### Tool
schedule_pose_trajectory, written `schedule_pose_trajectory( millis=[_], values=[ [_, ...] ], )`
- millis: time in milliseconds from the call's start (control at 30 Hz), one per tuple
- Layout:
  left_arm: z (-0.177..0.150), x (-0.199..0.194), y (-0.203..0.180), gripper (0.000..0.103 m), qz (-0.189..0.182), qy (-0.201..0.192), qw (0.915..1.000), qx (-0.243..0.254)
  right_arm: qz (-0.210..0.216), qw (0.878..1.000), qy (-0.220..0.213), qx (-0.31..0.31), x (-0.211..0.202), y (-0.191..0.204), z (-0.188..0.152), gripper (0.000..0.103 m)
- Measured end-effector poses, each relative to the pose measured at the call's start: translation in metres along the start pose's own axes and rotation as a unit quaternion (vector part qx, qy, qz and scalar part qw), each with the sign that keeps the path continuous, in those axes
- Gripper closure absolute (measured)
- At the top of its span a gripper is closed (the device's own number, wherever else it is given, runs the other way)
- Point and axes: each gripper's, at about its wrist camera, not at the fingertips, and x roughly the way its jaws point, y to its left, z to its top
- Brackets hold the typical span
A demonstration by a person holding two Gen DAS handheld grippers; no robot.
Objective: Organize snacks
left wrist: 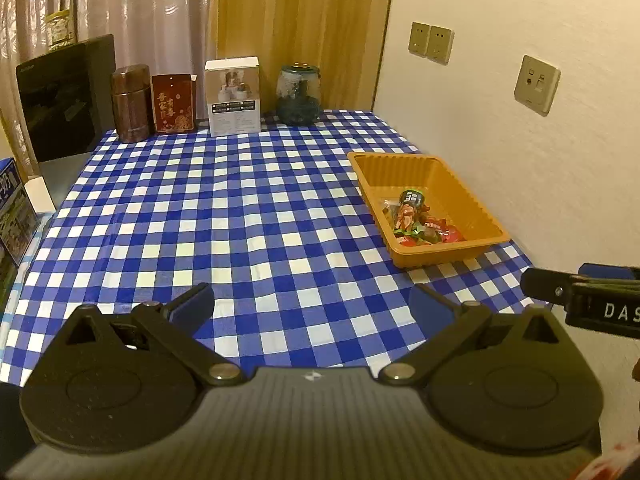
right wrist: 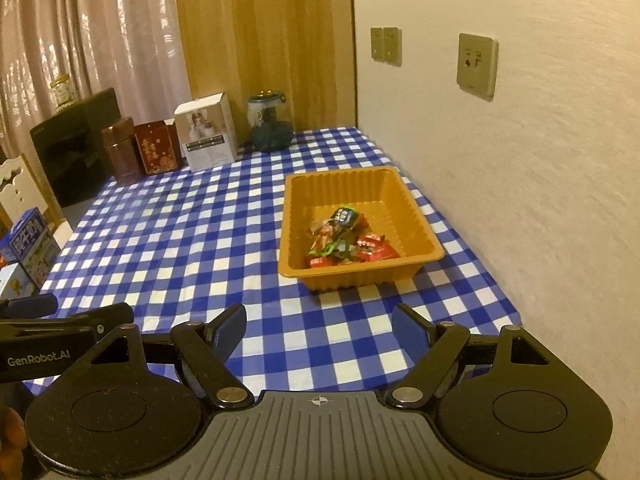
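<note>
While both tools idle: step: closing out; no loose snack visible.
Left tool [left wrist: 312, 304]: spread, empty.
Right tool [right wrist: 320, 326]: spread, empty.
Wrapped snacks [right wrist: 344, 242]: inside orange ribbed plastic tray [right wrist: 360, 280], on tabletop.
Next: probably withdraw.

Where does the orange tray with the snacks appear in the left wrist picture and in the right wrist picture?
Left wrist view: the orange tray lies right of centre, near the wall, snack packets heaped in its near part.
Right wrist view: the orange tray lies at the centre, straight ahead of the open fingers, same packets inside.
Shared landmark: the glass jar at the far table edge, beyond the tray.
</note>
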Motion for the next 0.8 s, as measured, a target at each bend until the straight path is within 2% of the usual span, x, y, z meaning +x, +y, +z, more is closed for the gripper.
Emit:
schedule_pose_trajectory(
  millis=[800],
  values=[
    [-0.0010, 0.0016, -0.0015, 0.000, -0.001, 0.001, 1.0000, 0.001, -0.001, 1.000, 0.005, 0.016, 0.0041, -0.0042, -0.0038, 0.024]
  ],
)
